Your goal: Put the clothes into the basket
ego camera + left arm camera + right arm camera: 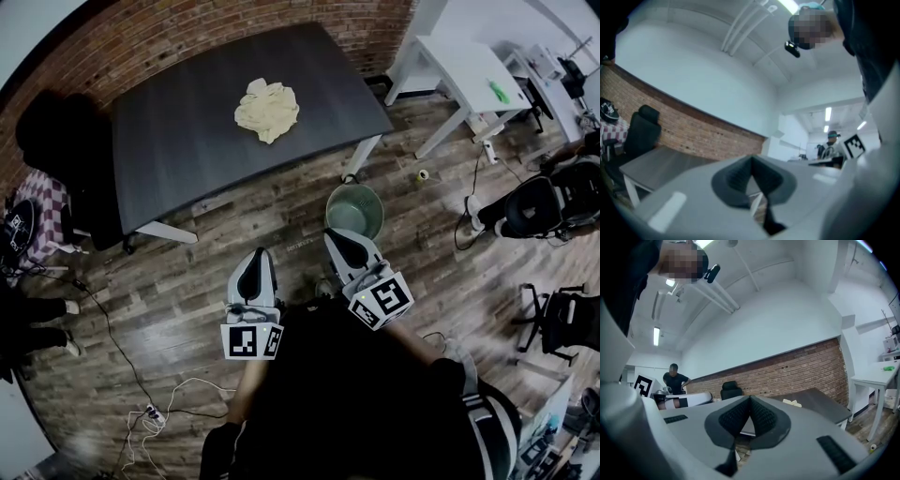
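Observation:
A crumpled cream-coloured cloth (267,110) lies on the dark table (187,141), toward its far middle; in the right gripper view the cloth (792,402) is a small pale patch on that table (820,404). A round green-grey basket (354,210) stands on the wooden floor just in front of the table's right end. My left gripper (256,255) and right gripper (339,238) are held level close to my body, well short of the table. Both are shut with nothing between the pads. The right gripper's tip hangs just near the basket's rim.
A white table (469,70) stands at the right with a green item on it. Office chairs (553,202) sit at the far right, a black chair (56,131) at the left. Cables (141,412) trail over the floor at lower left. A person (675,380) stands in the background.

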